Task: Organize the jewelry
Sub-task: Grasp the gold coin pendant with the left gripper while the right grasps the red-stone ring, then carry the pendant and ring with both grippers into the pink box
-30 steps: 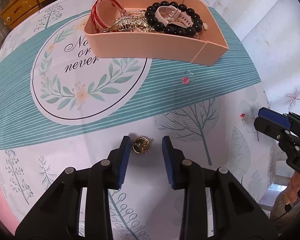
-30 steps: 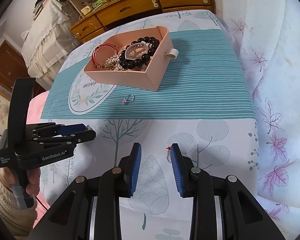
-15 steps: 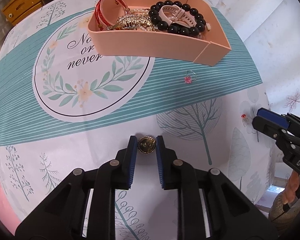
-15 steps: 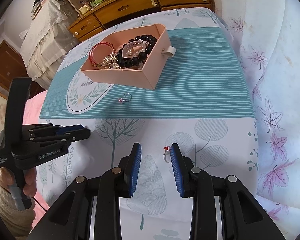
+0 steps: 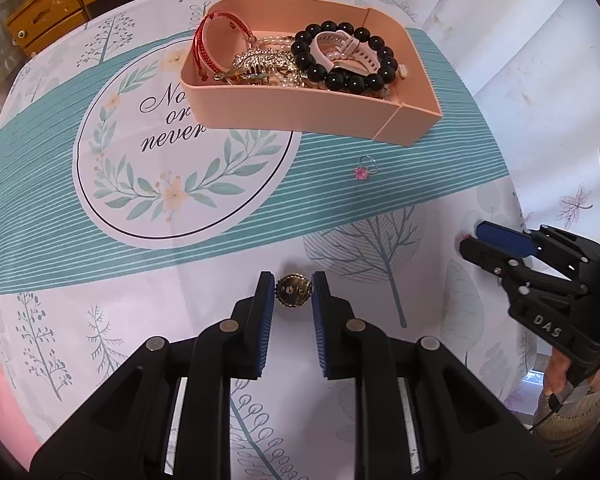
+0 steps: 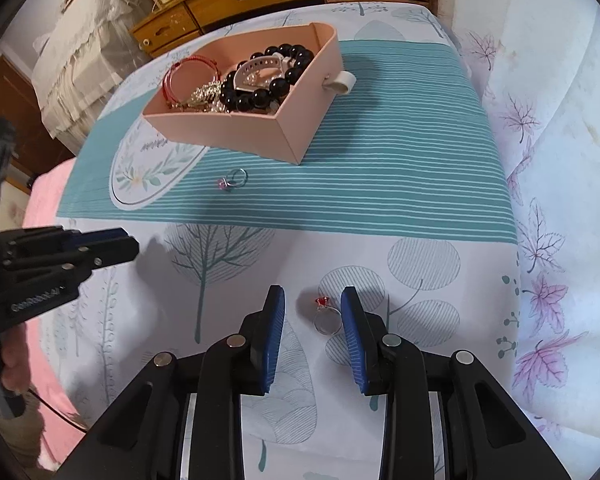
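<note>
Gold brooch (image 5: 293,291) being clamped by L gripper (image 5: 293,289) on desk.
R gripper (image 6: 313,309) being held released around red-stone ring (image 6: 326,317), pads not touching; pink tray (image 5: 300,118) lying well apart.

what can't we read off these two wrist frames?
- Left wrist view: the gold brooch sits between the left gripper pads; its design is too small to read.
- Same view: the red-stone ring is almost hidden behind the right gripper.
- Both views: the pink tray wall hides the floor under the piled jewelry.
- Right wrist view: the brooch is hidden behind the left gripper's fingers.
</note>
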The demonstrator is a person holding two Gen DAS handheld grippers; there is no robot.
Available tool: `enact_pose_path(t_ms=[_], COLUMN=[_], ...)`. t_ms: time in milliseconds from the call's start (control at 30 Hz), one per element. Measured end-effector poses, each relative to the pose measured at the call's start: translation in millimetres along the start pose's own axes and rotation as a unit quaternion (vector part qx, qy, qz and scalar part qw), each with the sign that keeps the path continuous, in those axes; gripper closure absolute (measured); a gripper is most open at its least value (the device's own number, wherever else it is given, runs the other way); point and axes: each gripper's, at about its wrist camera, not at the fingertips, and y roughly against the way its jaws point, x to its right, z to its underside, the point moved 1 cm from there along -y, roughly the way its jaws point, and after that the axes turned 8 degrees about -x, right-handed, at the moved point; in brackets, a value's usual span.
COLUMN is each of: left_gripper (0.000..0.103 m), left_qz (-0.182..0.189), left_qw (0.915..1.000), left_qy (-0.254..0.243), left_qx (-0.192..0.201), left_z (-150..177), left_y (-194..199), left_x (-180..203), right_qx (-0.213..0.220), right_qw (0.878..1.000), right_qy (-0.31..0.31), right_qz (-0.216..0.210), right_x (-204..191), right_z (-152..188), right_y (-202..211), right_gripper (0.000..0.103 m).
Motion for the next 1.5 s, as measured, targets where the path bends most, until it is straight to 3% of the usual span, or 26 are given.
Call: enact_pose_path(t_ms=[200,467,667,833,1033,1200,1267,1500], left_gripper=[0.087,0.087,0.087,0.087,0.087,0.087,0.087,0.087], left_qz=[0.009,0.013,0.013,0.017,0.02,0.021,0.021,0.022], left_qw=[0.9999,0.9999,0.9999,0.9998,0.9998,0.9997,0.9997,0.9997], left_qy=[0.004,0.007,0.009,0.008,0.006,0.009,0.01,0.01], left_qx=[-0.004,-0.004,-0.003,-0.005,-0.007,-0.005,-0.005,0.0], left_z=[0.4,0.3,0.0,0.3,0.6,0.8,0.8,0.8], left_y=[0.0,-0.1,-0.8,-1.3,-1.9,-0.6,0.1,6.7], left_x=[-3.6,-4.2,-3.3,-2.7,-2.5,-3.2,-4.0,-5.4], right_qx=[-0.003,-0.002,0.006,-0.022,-0.023,-0.019,-0.017,0.004], right_qw=[1.0,1.0,1.0,1.0,1.0,0.999,1.0,1.0], right_qy=[0.009,0.0,-0.003,0.007,0.015,0.021,0.02,0.005], right_qz=[0.009,-0.002,-0.004,0.007,0.015,0.016,0.014,-0.008], right_x=[-4.9,0.9,3.9,1.6,-1.9,-3.6,-3.1,1.0], right_z=[-2.0,-6.8,-6.9,-5.7,-4.4,-3.8,-2.9,-3.7], right_y=[-6.4,-6.6,1.3,-2.6,-4.4,-6.0,-5.8,9.7], right_gripper=[0.074,0.087,0.088,0.088,0.088,0.088,0.095,0.095])
